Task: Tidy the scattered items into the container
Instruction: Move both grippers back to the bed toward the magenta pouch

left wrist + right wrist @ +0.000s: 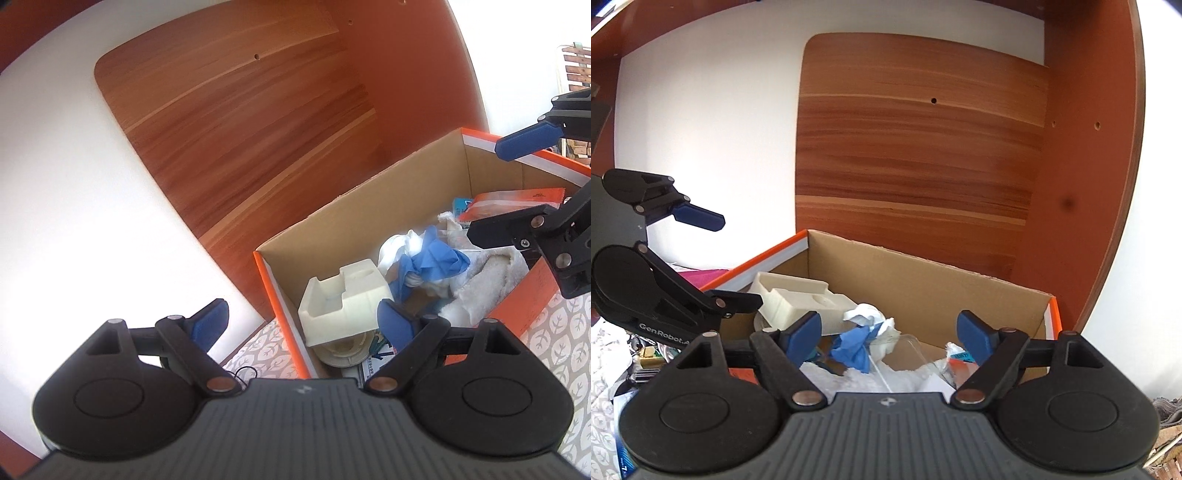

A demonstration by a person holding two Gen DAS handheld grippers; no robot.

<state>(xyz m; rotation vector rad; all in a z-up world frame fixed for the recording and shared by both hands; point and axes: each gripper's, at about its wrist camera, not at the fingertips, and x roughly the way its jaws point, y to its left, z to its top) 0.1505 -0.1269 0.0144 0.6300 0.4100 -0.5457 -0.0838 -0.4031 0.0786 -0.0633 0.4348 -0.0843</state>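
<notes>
So both tongs are hanging over the cardboard box (369, 192), the one with the orange outside, and neither one has anything in it. The left tongs (303, 325) are spread wide, blue pads well apart, nothing between them but air; one pad sits over the box's near corner, the other off to the side of it. The right tongs (890, 332) are spread too, with nothing pinched, just hovering above the stuff in the box.

Inside the box it's a proper jumble. There's a cream molded pulp insert (343, 299) at the left end, sitting on top of what looks like a tape roll (347, 350), though I can't really tell. Next to it is a crumpled blue glove (432, 262) tangled with some white tissue (399, 247). Further along there's a fluffy white cloth (487, 280), an orange-and-clear packet (513, 201) and a bit of clear plastic (916, 350).

The box sits on a table with a leaf-pattern cover (554, 332). Behind it a reddish wooden panel (916, 147) leans on a white wall (701, 129). From the right camera you can see more clutter (646, 354) left of the box, under the left tongs, too blurry to name.
</notes>
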